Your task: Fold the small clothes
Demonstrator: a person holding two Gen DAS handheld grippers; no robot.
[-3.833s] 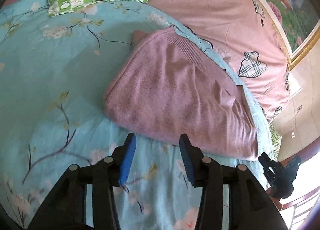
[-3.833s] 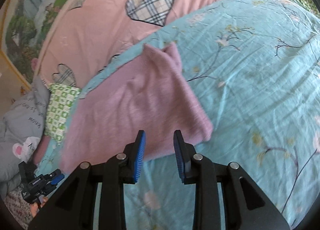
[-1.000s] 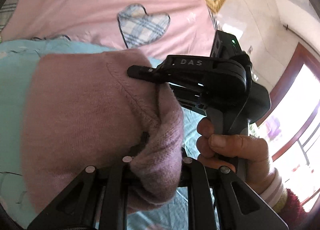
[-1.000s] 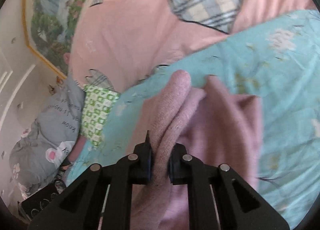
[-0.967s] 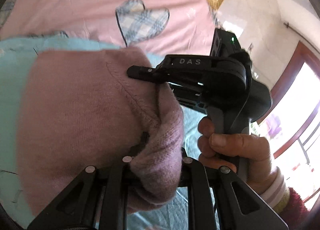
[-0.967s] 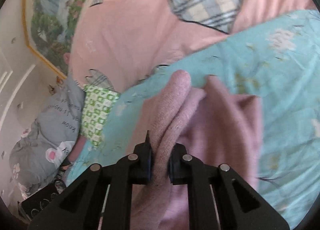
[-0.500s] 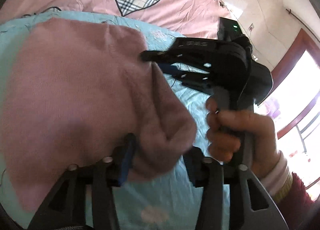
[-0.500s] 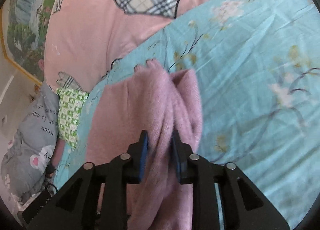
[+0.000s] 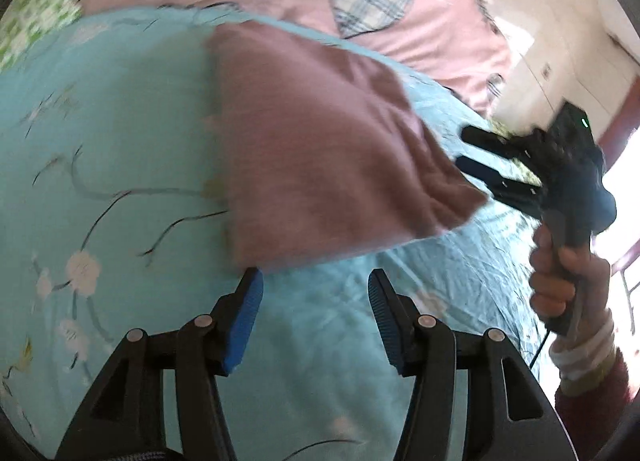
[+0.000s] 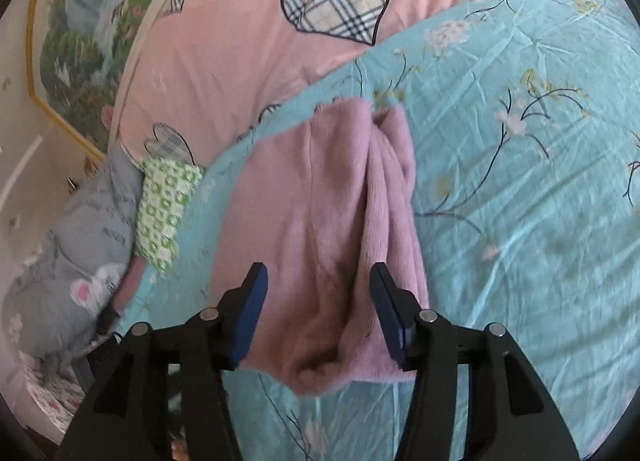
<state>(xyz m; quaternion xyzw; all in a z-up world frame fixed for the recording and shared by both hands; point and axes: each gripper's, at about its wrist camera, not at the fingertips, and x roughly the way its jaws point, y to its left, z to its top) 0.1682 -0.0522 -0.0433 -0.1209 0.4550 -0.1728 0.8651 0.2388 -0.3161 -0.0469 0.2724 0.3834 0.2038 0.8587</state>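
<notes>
Folded sweater (image 10: 320, 229) lies on the floral sheet (image 10: 520, 181); heart-print quilt (image 10: 240, 41) at twelve o'clock, checked pillow (image 10: 164, 205) at nine.

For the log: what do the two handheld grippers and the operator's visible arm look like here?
Both the left gripper and the right gripper are black linkage frames with silver pivot pins and ribbed blue finger pads. From the side the right one has a pistol handle, green light and thin black cable. The right hand is bare, with a striped cuff and maroon sleeve.

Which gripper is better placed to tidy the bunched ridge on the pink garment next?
Right, probably. The right gripper is open directly over the pink garment, its near hem between the jaws and the bunched ridge straight ahead. The left gripper is open over bare blue sheet, short of the garment's corner.
</notes>
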